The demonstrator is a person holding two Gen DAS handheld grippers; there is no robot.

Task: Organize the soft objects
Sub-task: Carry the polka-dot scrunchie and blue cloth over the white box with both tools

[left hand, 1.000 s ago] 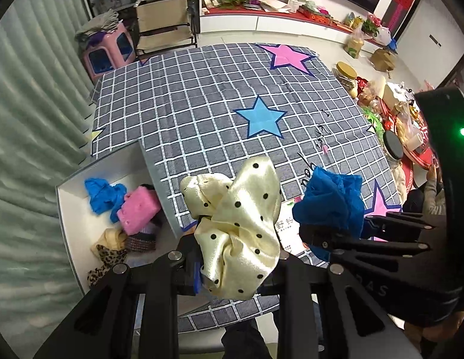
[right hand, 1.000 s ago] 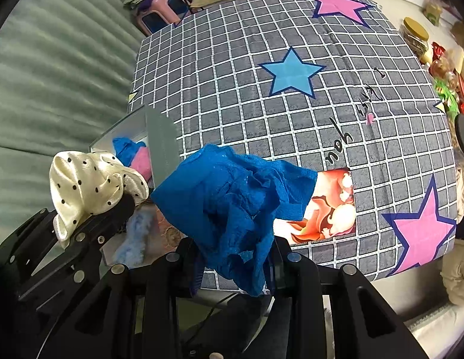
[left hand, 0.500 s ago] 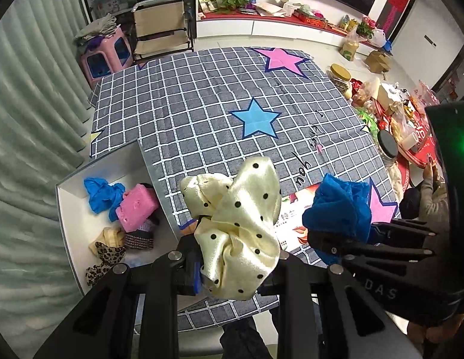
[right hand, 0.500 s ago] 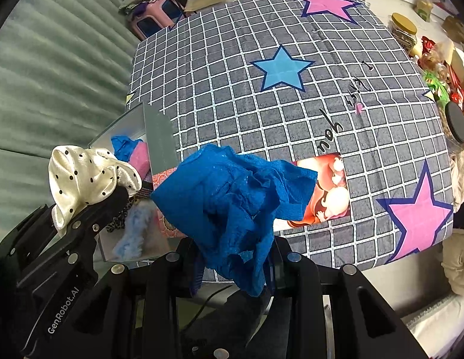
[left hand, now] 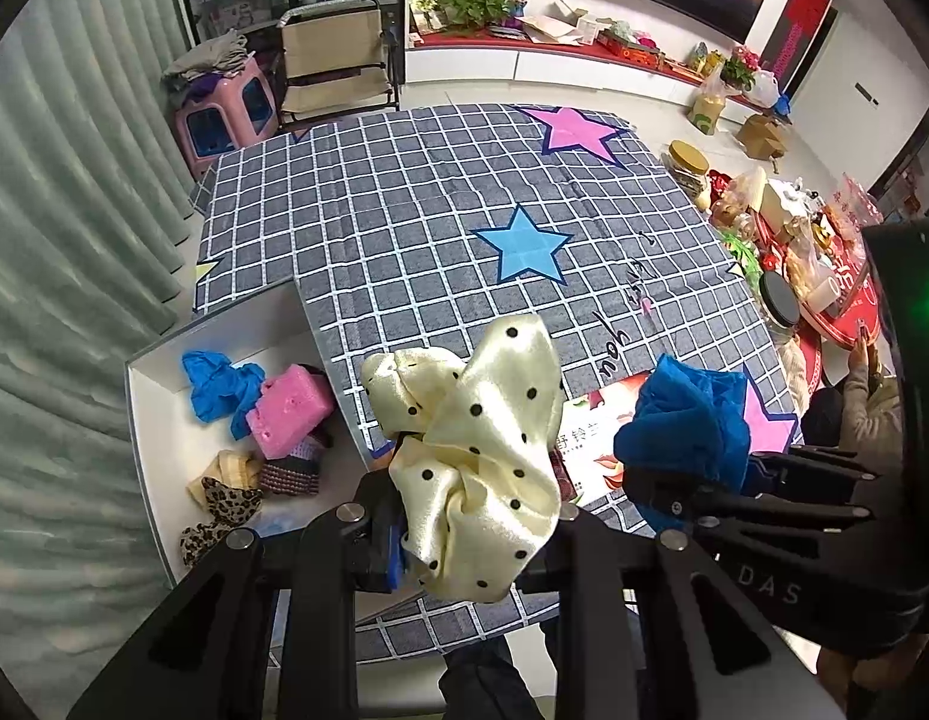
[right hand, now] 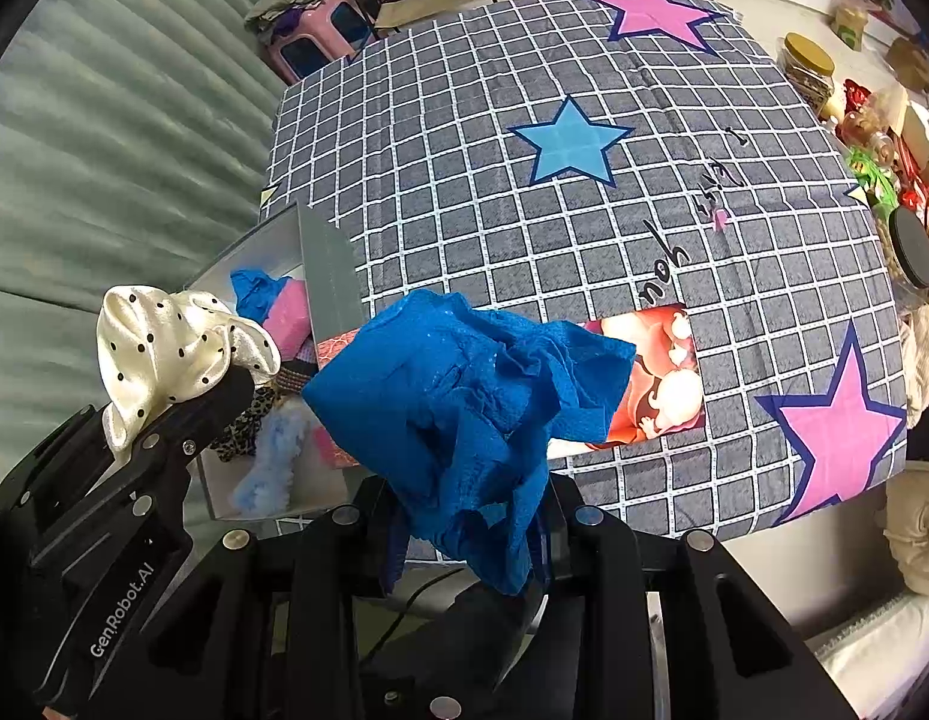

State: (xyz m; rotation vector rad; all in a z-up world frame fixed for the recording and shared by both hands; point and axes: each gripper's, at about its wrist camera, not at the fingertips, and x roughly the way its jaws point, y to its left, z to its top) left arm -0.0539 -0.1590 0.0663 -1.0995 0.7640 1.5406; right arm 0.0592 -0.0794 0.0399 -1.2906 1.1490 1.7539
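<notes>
My left gripper (left hand: 473, 531) is shut on a cream satin scrunchie with black dots (left hand: 476, 450), held up above the table's near edge; it also shows in the right wrist view (right hand: 164, 354). My right gripper (right hand: 470, 531) is shut on a crumpled blue cloth (right hand: 464, 402), which shows at the right of the left wrist view (left hand: 686, 426). The white storage box (left hand: 149, 414) at the table's near left holds a blue cloth (left hand: 215, 384), a pink sponge (left hand: 290, 411), a leopard-print scrunchie (left hand: 218, 513) and other soft items.
The table has a grey checked cloth with stars (left hand: 464, 228). A picture book (right hand: 656, 384) lies on it near the front. Jars and snacks (left hand: 782, 228) crowd a side table at the right. A folding chair (left hand: 335, 60) and pink stool (left hand: 224, 114) stand behind.
Both grippers have risen and drawn back a little with their loads; the table looks smaller and farther. Both grips are unchanged.
</notes>
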